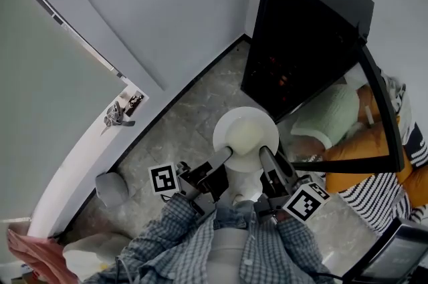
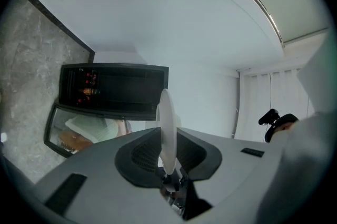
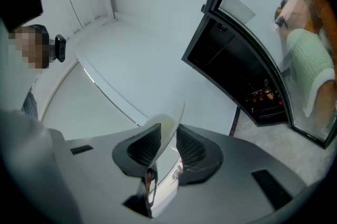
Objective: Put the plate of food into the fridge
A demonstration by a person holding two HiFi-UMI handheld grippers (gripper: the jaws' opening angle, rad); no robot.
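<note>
Plate (image 1: 245,133) is held off the floor in front of the person (image 1: 231,252), gripped from both sides, not yet in the fridge (image 1: 302,29). Left gripper (image 2: 167,144): jaws clamped on the near-left rim, with the plate seen edge-on between the pads (image 2: 141,157). Right gripper (image 3: 167,139): jaws part-closed and pinching the opposite rim, pads pressing on it. The two-sided hold looks deliberate, since a grip at each edge stops the plate tipping. In the head view the plate sits about level, so the pale food on it (kind not discernible) should not slide. The fridge is a low black cabinet on the tile floor (image 1: 180,122) against the wall (image 1: 167,2), ahead and to the right of the plate, near but apart. Its glass door (image 1: 378,122) is swung wide to the right, leaving the opening clear toward the person. A few lit items (image 1: 277,72) show inside; the shelf layout is too dark to read. A green sleeve (image 1: 328,117) shows at the door, behind or reflected in the glass, cannot tell which. Stage, as judged: approach, roughly midway, with the door open and insertion not done. The next move likely needs a lowering, forward-right reach with the plate kept flat and the right gripper clear of the door edge. Risks: the rim slipping in so thin a pinch, or the plate catching the frame.
</note>
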